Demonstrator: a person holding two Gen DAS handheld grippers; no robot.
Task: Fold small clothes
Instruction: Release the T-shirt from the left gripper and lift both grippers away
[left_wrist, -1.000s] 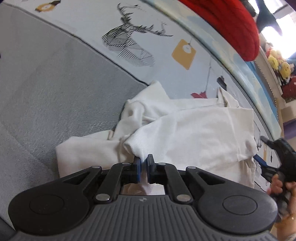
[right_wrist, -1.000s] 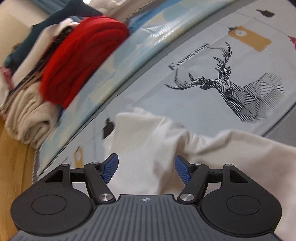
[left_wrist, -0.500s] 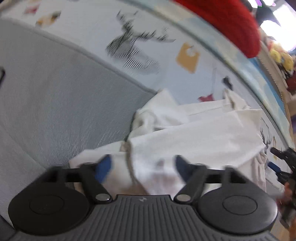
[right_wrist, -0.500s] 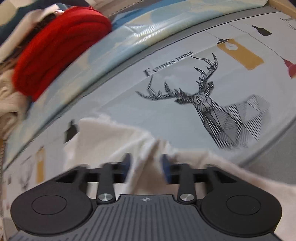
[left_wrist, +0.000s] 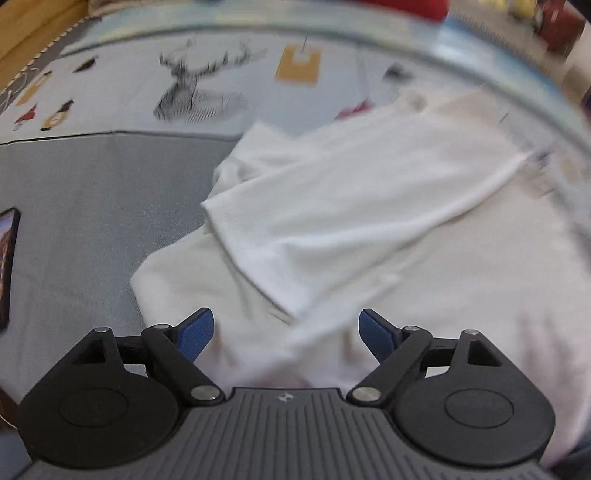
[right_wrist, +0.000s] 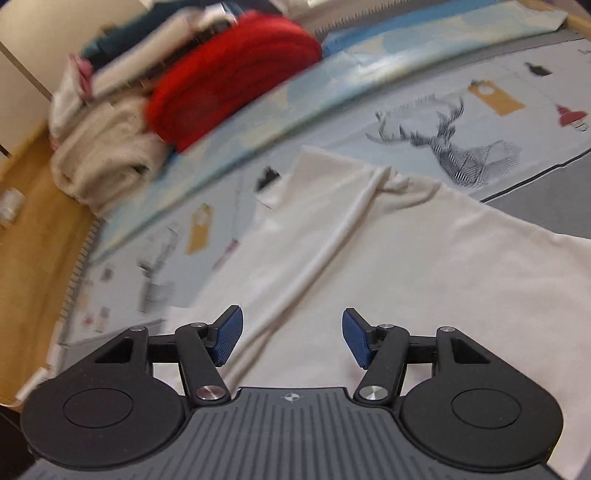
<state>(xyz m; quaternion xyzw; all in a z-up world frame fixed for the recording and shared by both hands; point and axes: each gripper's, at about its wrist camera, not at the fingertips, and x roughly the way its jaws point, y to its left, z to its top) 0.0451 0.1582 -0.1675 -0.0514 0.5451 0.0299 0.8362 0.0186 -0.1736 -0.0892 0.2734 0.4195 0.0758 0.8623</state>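
Observation:
A small white garment (left_wrist: 351, 221) lies on the printed bed cover, with one layer folded over another and a sleeve bunched at its far left. My left gripper (left_wrist: 286, 334) is open and empty, just above the garment's near edge. In the right wrist view the same white garment (right_wrist: 388, 251) spreads flat with a long crease running away from me. My right gripper (right_wrist: 291, 339) is open and empty, hovering over the near part of the cloth.
The bed cover (right_wrist: 480, 110) carries a deer print (right_wrist: 454, 147) and a grey panel (left_wrist: 85, 206). A pile of folded clothes, red (right_wrist: 229, 88) and beige (right_wrist: 107, 162), sits at the far left. A dark tablet edge (left_wrist: 7, 266) lies at the left. Wooden floor (right_wrist: 37, 229) borders the bed.
My left gripper was shut on a fold of the garment and has opened, letting the cloth drop flat. My right gripper narrowed, then opened again and pulled back. Both views have shifted.

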